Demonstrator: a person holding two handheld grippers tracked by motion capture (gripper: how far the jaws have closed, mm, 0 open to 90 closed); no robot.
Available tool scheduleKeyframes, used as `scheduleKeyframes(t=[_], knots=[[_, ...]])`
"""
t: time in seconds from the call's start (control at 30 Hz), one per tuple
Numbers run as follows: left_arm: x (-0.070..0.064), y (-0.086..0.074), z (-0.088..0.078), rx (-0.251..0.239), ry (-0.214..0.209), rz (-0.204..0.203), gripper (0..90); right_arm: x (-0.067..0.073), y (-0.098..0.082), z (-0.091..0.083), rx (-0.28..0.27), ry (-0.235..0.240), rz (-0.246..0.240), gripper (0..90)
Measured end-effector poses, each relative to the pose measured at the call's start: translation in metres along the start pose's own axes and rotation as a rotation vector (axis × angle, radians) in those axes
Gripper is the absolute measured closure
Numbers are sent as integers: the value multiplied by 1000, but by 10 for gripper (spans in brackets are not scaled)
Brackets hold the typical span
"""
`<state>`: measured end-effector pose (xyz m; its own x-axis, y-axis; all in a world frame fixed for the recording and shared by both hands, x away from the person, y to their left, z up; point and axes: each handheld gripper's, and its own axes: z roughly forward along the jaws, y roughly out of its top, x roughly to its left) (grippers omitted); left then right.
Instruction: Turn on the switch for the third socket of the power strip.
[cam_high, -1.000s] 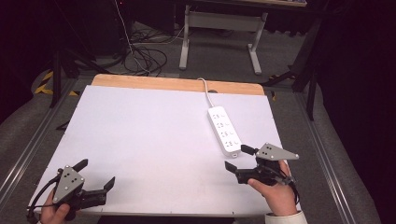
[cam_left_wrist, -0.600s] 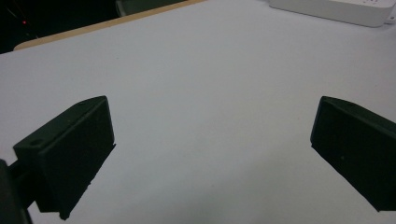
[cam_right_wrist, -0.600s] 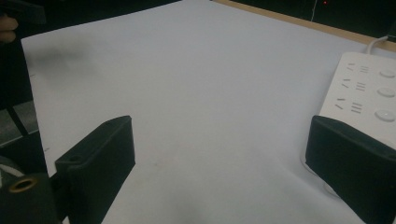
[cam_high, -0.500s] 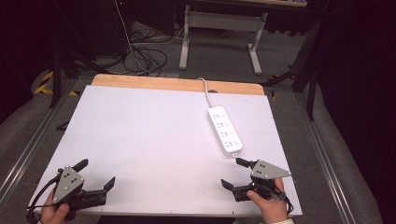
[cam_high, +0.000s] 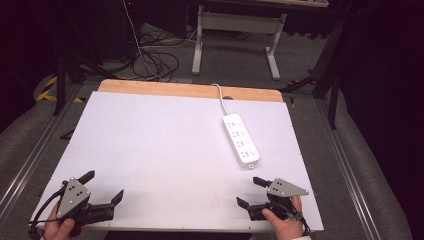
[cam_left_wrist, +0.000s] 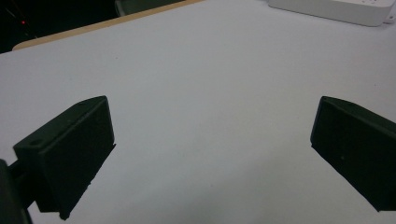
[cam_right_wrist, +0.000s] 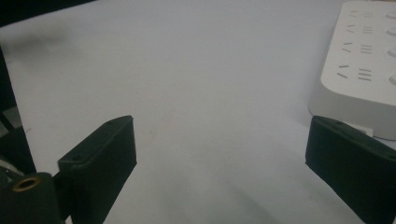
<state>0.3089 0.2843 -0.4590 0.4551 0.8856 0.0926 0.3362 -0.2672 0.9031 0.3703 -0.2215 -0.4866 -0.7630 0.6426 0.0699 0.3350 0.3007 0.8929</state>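
Our left tongs (cam_high: 104, 187) and right tongs (cam_high: 248, 191) gape wide, empty, on the white counter (cam_high: 165, 150) near a white plastic power strip (cam_high: 240, 139).

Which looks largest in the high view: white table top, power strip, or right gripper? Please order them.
1. white table top
2. power strip and right gripper: alike in apparent size, and the gripper lies nearer the camera, so I leave them unranked.

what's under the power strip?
The power strip lies flat on the white table. Nothing pokes out around its edges; its underside is covered, so unknown.
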Motion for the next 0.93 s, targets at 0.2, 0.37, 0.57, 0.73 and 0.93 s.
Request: scheduleKeyframes(t=[0.2,0.37,0.57,0.73,0.93], knots=[[0,-1,1,-10,-18,-4,0,4,-5,2,52,-21,-17,95],[0,-1,1,-16,-20,-2,0,5,-6,5,85,-30,-28,107],[2,-3,1,-38,-16,1,0,3,-5,4,70,-52,-37,107],[4,-4,1,-52,-2,-15,0,1,-5,1,36,-79,-20,101],[3,-4,1,-41,4,-10,0,1,-4,0,29,-79,-27,101]])
